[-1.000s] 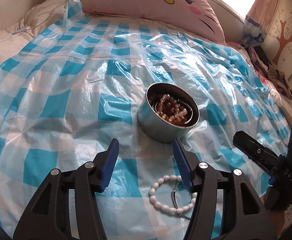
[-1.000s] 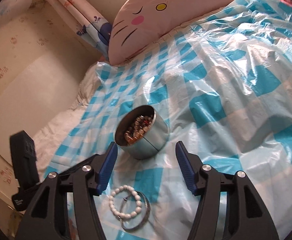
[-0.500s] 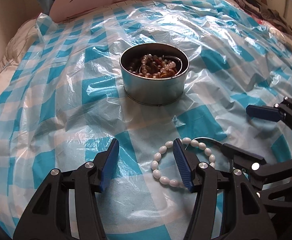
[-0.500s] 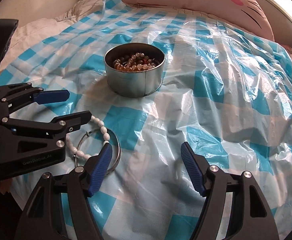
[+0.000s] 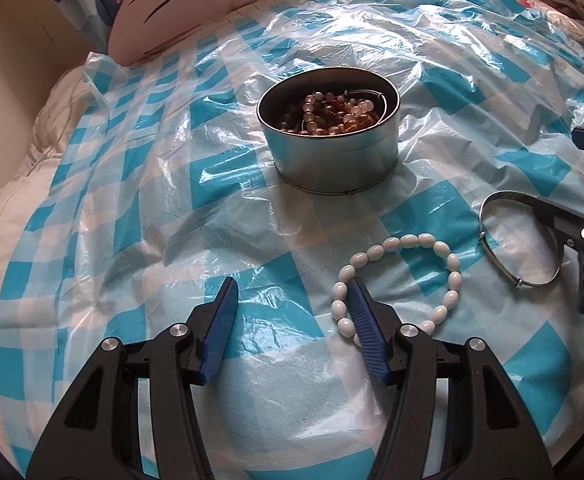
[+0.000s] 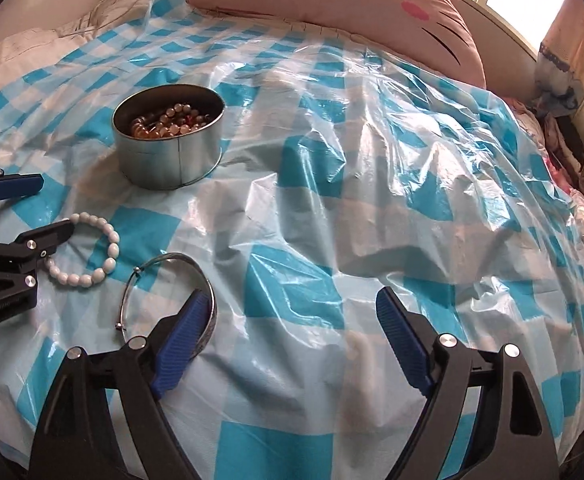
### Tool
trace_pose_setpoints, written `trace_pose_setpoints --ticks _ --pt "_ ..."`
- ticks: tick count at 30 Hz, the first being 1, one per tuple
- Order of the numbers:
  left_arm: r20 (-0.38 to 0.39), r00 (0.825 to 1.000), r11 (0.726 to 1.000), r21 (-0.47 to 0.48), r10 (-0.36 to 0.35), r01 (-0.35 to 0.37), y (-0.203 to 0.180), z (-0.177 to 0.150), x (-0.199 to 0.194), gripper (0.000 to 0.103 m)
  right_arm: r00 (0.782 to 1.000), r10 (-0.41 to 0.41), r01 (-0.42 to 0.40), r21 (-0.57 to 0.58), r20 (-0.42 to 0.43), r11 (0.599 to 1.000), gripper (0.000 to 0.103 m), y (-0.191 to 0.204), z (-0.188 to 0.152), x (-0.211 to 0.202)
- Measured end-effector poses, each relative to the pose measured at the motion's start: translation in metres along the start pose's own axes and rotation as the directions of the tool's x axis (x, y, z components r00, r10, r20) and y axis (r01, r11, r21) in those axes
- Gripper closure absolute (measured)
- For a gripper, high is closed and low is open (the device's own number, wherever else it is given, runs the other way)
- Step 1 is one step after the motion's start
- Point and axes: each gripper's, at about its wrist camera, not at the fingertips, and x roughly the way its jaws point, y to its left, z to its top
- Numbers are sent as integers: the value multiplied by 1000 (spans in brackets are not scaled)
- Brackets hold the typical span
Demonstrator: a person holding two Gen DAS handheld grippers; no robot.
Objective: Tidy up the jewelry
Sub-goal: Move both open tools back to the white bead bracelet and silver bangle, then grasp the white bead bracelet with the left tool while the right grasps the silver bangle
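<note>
Both pieces lie loose on the crinkled checked plastic sheet [image 6: 372,184] on the near side of the tin [image 5: 330,152]: your left gripper [image 5: 292,312], jaws part open and gripping nothing, has one finger inside the ring of the white bead bracelet [image 5: 396,284], and your right gripper [image 6: 287,334], jaws wide and just opening further with nothing between them, has its left finger on the metal bangle [image 6: 171,300]. Closing now would likely pinch plastic, and the bangle could skid. The tin, upright and lidless, already holds mixed pearl and amber-coloured beads.
</note>
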Motion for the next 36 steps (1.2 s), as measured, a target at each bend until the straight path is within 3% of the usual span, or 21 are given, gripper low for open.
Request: trace_pose_setpoints --ticks 3,7,9,12,14,16,18,19,23,25,28,31,35,36 --pt "4 1000 1000 9 2 -2 -1 1 -1 49 996 67 -68 32 51 997 21 -8 -3 -13" --pt "67 997 998 60 -40 36 -15 1 -11 50 972 220 -223 29 85 974 26 -6 0 -18" --pt "95 995 995 101 -32 23 -25 1 -15 50 955 287 -289 31 70 957 48 -3 2 -14" --pt "79 996 992 125 -38 28 -31 2 -10 50 941 335 -337 43 36 941 68 -2 2 -6" --pt "71 995 992 110 -66 58 -29 3 -9 56 937 350 -350 38 24 936 75 1 2 -4" --pt "47 992 990 86 -118 114 -25 4 -6 70 935 355 -355 31 9 934 78 4 1 0" --pt "29 983 982 69 -179 176 -23 2 -4 92 942 336 -335 23 -26 942 82 8 2 7" --pt "23 979 977 65 -203 201 -23 2 -4 96 945 324 -323 20 -43 946 84 9 0 11" --pt "14 962 961 39 -273 272 -22 -1 -7 96 957 285 -286 -15 -59 958 95 15 1 14" --pt "23 951 951 -3 -309 309 -15 -2 -10 96 952 300 -300 1 -57 954 98 13 1 12" --pt "68 921 916 -100 -383 388 5 -3 -16 96 926 376 -371 107 -33 923 98 -4 -1 9" --pt "131 884 864 -188 -449 466 26 -6 -24 96 882 471 -461 240 17 854 98 -23 -4 8" --pt "182 862 829 -239 -473 506 37 -11 -31 96 832 548 -539 352 83 765 98 -34 -8 4" --pt "197 855 820 -245 -481 518 39 -11 -34 96 810 576 -569 382 109 728 98 -37 -9 4"
